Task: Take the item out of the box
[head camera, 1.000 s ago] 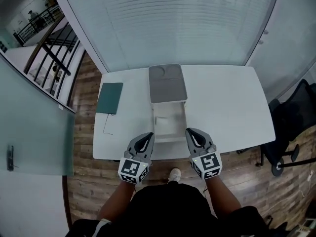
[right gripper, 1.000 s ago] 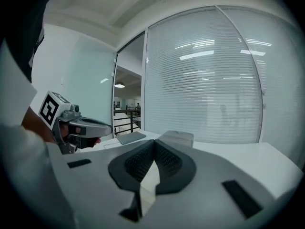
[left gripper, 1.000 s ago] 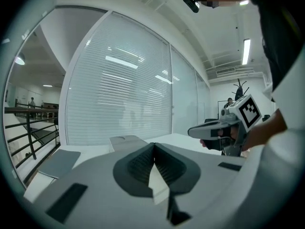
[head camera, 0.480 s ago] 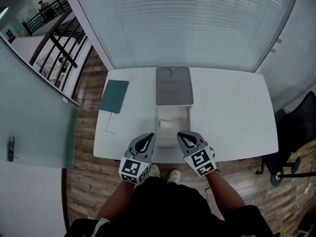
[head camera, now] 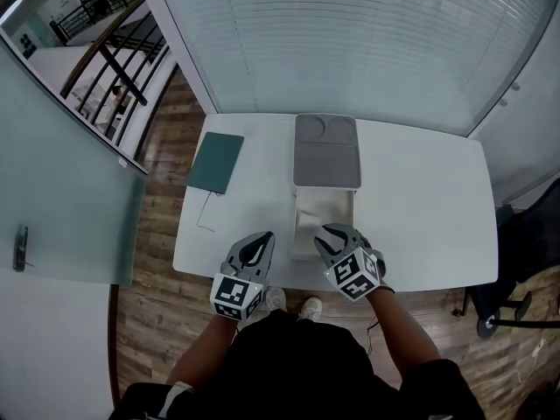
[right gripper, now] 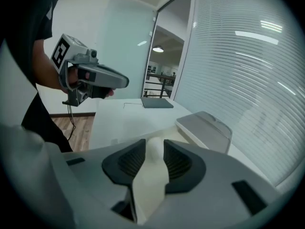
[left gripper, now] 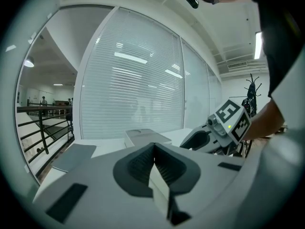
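Observation:
A white box [head camera: 308, 221] lies open mid-table, and its grey lid [head camera: 325, 151] is folded back toward the window. My right gripper [head camera: 332, 234] tilts down over the box's near end. Its jaws have just been opening, and its pads [right gripper: 178, 162] stand apart. The pale inside of the box [right gripper: 155, 151] fills the gap; I cannot tell whether an item lies there. My left gripper [head camera: 259, 238] hovers left of the box by the table's front edge. Its pads [left gripper: 164, 168] meet with nothing between them. The lid [right gripper: 205, 128] also shows beyond the right jaws.
A dark green notebook [head camera: 217, 162] lies at the table's back left, and a thin cable [head camera: 204, 217] runs from it toward the front. Window blinds [head camera: 350, 42] stand behind the table. Wooden floor [head camera: 157, 199] and a railing lie to the left.
My right gripper has swung left and down from beside the box to over its near end, rolling as it went. The left gripper has crept slightly forward.

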